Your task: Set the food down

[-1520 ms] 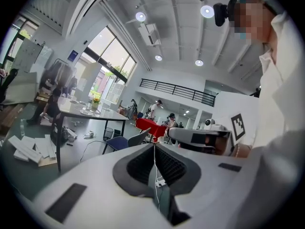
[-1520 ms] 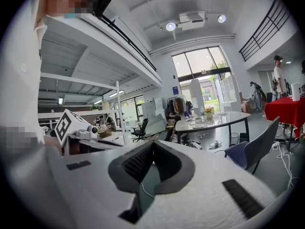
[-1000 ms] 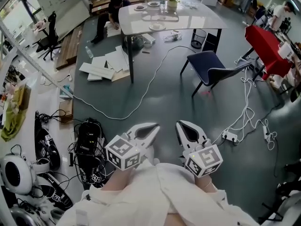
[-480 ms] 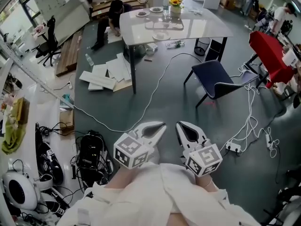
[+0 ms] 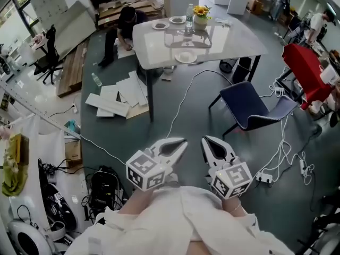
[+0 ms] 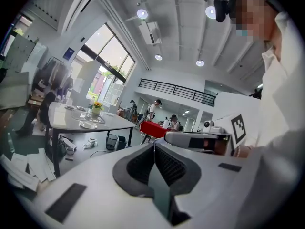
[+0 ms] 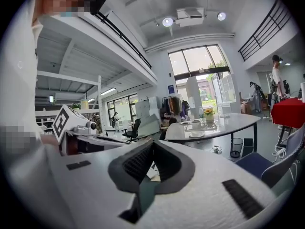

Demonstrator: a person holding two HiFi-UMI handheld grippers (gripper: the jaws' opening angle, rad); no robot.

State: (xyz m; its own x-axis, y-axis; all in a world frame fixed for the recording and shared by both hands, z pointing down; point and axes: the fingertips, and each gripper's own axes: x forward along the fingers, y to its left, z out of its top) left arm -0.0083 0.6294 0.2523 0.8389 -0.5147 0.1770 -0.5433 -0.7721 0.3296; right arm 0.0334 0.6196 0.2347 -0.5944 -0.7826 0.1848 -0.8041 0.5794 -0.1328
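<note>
The left gripper [image 5: 179, 144] has its white, dark-padded fingers [image 6: 138, 165] pressed together with nothing between them. The right gripper [image 5: 207, 141] is the same: its fingers [image 7: 167, 163] meet pad to pad and hold nothing. The two sit side by side, near each other, above the grey floor [image 5: 175, 116]. Well ahead of the fingertips stands the pale glossy tabletop [image 5: 234, 39], carrying small white plates [image 5: 186, 58], a clear bottle [image 5: 189, 15] and a vase of yellow flowers [image 5: 201, 16]. One far plate [image 5: 158, 24] bears something dark, perhaps the food, but it is too small to tell.
</note>
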